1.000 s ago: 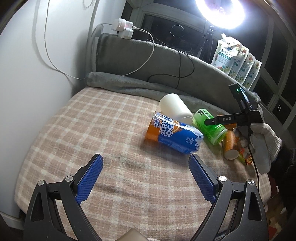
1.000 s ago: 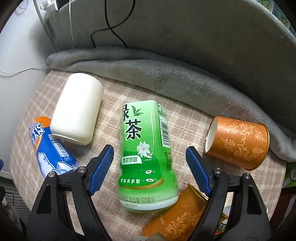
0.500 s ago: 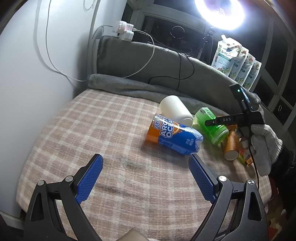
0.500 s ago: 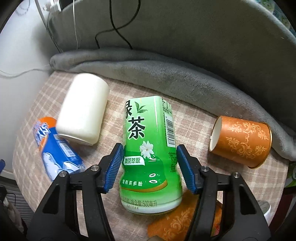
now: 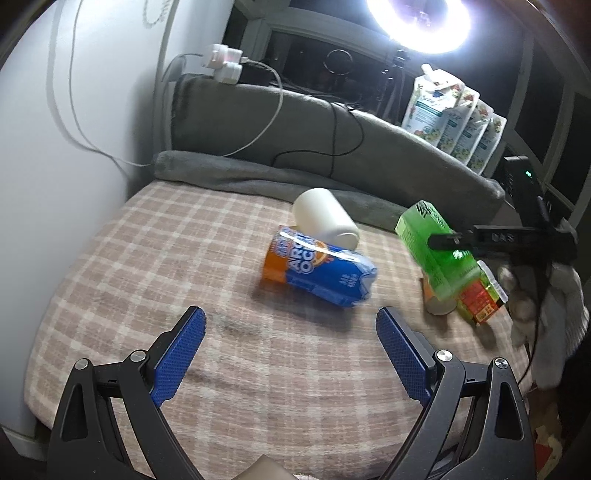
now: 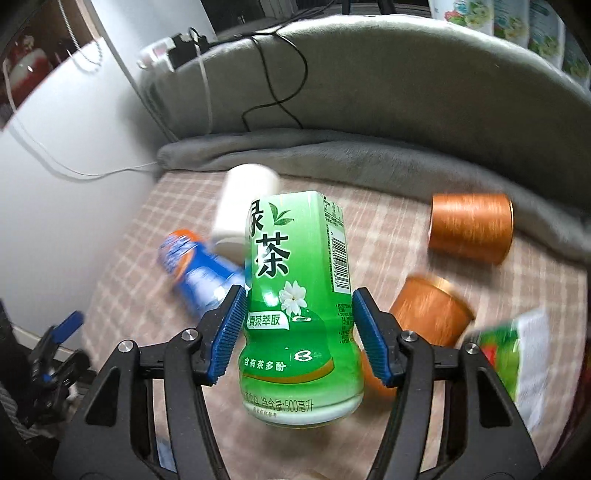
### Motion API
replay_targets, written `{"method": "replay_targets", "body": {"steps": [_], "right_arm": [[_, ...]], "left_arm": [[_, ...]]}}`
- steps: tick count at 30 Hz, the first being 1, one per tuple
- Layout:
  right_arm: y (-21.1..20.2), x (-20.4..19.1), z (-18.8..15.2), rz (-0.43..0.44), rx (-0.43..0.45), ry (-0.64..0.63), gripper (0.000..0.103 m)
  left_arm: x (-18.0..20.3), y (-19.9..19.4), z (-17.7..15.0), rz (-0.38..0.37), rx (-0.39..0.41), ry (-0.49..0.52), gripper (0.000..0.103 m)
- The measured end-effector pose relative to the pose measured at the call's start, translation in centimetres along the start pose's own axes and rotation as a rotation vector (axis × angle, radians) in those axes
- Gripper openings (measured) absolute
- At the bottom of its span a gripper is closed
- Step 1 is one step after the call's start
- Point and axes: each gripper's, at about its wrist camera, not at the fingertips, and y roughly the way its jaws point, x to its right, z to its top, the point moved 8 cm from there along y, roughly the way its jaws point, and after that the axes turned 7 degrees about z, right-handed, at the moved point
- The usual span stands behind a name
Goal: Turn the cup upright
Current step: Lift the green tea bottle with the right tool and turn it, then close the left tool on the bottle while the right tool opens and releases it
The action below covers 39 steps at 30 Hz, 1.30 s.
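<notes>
Lifting off the plaid blanket [image 5: 155,258], the green tea cup [image 6: 301,302] is now riding tilted in the R gripper [image 6: 299,328], jaws clamped on its waist; 1.0 s ago they were standing apart around it as it lay flat. Flip is underway, cup not yet upright. L gripper [image 5: 291,354] is hovering near-left, jaws wide apart, holding nothing. Blue cup [image 5: 317,269], white cup [image 5: 325,218], orange cups [image 6: 471,229] are lying beside.

We see a plaid blanket [image 5: 155,266] with a blue and orange bottle [image 5: 317,269] lying on it beside a white cylinder [image 5: 325,218], a grey fleece roll [image 5: 229,173] behind them, refill pouches [image 5: 454,118] on the ledge, and a ring light [image 5: 417,22] above.
</notes>
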Motion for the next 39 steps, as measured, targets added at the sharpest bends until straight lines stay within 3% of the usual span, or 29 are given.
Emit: {"method": "replay_targets", "body": {"steps": [5,15,22,25,33,39], "right_arm": [[-0.6,-0.9,-4.1,0.097,-0.018,0.099,0.062],[1.5,0.7,-10.1,0.163,-0.099,0.300,0.063],[2.1,1.1,-11.4,0.165,-0.118,0.314,0.064],[1.9,1.0,-11.4,0.152,-0.116,0.292,0.070],[-3.3,0.9,-10.8,0.093,0.039,0.208,0.075],[-7.5,2.9,-12.7,0.046,0.148,0.259,0.076]], "left_arm": [[1.3,0.1,0.0,-0.030,-0.011,0.009,0.094],[3.6,1.7,-0.9,-0.128,-0.108,-0.022,0.094],[5.7,2.7,-1.3,-0.222,-0.179,-0.054,0.092],[6.6,3.5,-1.5,-0.252,-0.216,-0.075,0.092],[9.1,4.9,-1.7,-0.334,-0.299,-0.121,0.092],[10.5,6.9,-2.4,-0.367,-0.379,-0.158,0.089]]}}
